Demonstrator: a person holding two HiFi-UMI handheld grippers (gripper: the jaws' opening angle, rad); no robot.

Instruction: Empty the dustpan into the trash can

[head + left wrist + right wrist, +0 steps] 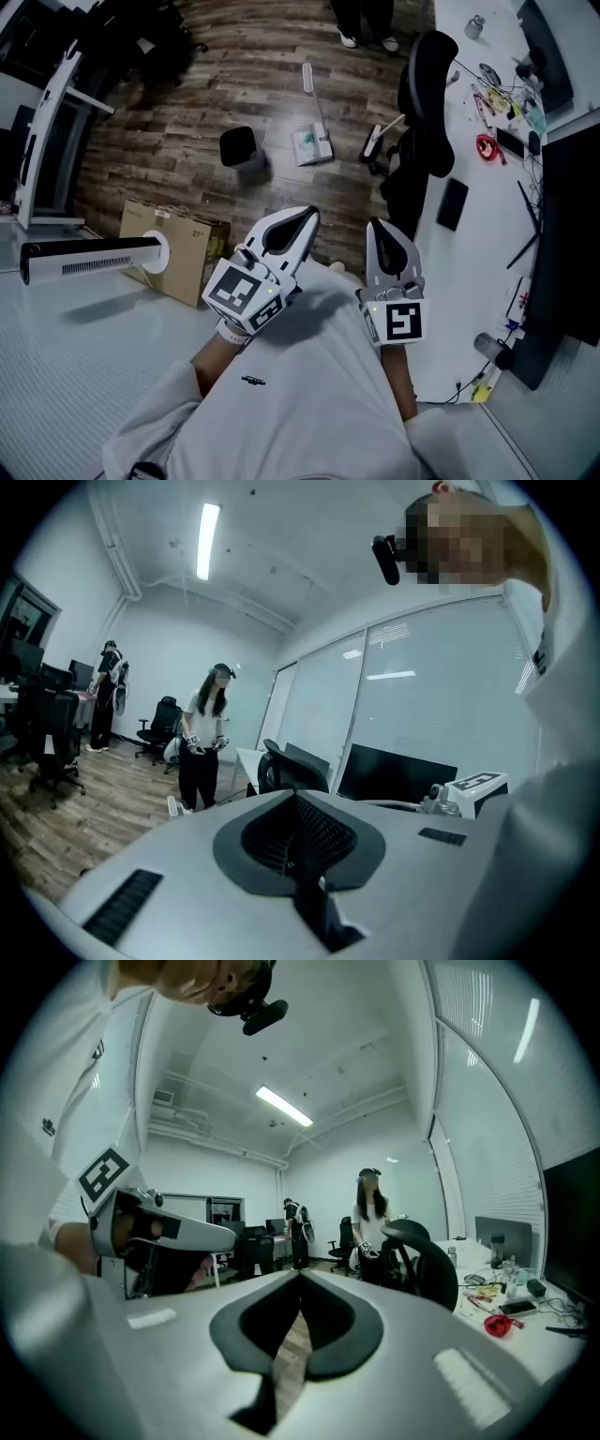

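Wood floor (pixel 169 141) holds dustpan (pixel 313 145) well beyond left gripper (pixel 305 218) and right gripper (pixel 376 229), jaws closed, empty.

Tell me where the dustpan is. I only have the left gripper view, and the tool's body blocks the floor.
Observer: In the head view the dustpan lies on the wood floor ahead of the person, untouched.
Operator: And the trash can?
Observer: The black trash can stands just left of the dustpan in that view, apart from it.
Operator: Is the right tool free?
Observer: Yes. The right tool has its jaws together with nothing between them.
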